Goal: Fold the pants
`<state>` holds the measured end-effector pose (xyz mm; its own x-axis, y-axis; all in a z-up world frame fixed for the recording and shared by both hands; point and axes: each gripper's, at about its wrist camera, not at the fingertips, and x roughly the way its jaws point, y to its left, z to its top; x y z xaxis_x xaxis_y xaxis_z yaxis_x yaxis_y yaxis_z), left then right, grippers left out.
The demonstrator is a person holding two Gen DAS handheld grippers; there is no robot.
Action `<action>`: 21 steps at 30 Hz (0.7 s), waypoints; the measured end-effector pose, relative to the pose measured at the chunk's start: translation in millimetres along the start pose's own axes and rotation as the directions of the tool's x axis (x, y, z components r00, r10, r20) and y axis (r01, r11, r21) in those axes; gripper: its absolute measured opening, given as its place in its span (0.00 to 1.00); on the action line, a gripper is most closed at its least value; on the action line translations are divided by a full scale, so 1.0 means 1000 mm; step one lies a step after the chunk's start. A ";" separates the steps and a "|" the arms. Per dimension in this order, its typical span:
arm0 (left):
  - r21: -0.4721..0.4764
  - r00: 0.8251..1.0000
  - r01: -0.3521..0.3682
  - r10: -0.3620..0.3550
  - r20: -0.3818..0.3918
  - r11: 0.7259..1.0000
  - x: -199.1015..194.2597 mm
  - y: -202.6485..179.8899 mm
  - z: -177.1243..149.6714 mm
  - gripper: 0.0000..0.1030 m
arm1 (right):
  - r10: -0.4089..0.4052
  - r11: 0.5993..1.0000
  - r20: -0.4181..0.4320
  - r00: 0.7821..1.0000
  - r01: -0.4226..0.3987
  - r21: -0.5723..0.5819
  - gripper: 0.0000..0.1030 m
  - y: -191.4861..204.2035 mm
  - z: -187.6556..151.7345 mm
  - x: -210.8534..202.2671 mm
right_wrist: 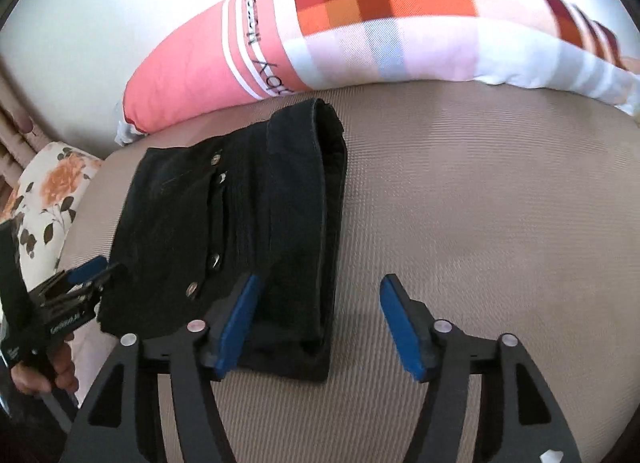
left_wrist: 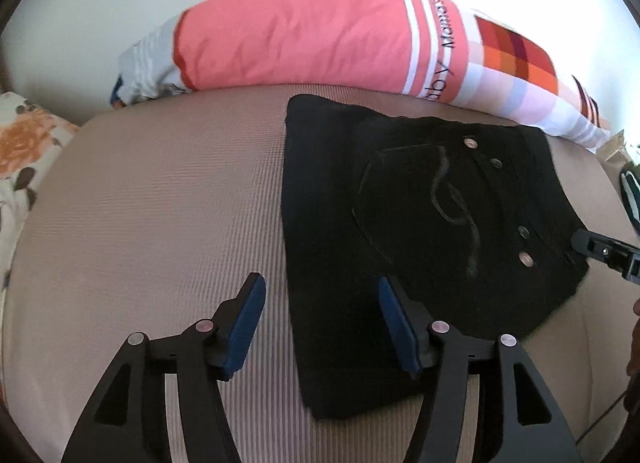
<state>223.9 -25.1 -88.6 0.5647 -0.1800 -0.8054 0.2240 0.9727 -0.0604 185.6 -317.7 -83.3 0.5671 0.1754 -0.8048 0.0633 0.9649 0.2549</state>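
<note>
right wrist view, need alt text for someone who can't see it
Folded black pants lie on a beige ribbed surface, with the open, empty right gripper at their near right corner. The left gripper sits at the pants' left edge, and a pink and checked pillow lies behind.

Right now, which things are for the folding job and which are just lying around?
For the job:
- black pants, folded on the beige bed cover
- left gripper, jaws open
- right gripper, jaws open

Just lying about:
- pink checked pillow behind the pants
- flowered pillow at the side
</note>
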 end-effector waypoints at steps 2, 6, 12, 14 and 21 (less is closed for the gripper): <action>0.015 1.000 -0.024 0.024 0.012 1.000 -0.015 -0.003 -0.009 0.60 | 0.002 1.000 0.012 1.000 -0.002 0.007 0.61 0.001 -0.009 -0.013; 0.029 0.998 -0.046 0.045 0.052 0.999 -0.048 -0.009 -0.025 0.62 | -0.020 1.000 0.021 1.000 0.020 -0.012 0.61 0.014 -0.031 -0.035; 0.039 0.990 -0.085 0.080 0.119 0.996 -0.096 -0.019 -0.047 0.66 | -0.057 0.997 0.090 0.994 0.062 -0.052 0.74 0.047 -0.061 -0.071; 0.043 0.986 -0.102 0.095 0.137 0.994 -0.108 -0.022 -0.054 0.66 | -0.064 0.995 0.123 0.990 0.073 -0.072 0.79 0.059 -0.066 -0.077; 0.047 0.978 -0.126 0.116 0.175 0.991 -0.133 -0.030 -0.076 0.67 | -0.109 0.982 0.214 0.971 0.138 -0.126 0.88 0.095 -0.087 -0.099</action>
<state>81.5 -19.6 -24.9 0.7175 -0.0883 -0.6909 0.1875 0.9798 0.0695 64.2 -226.9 -25.6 0.7193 0.0228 -0.6943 0.0374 0.9967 0.0715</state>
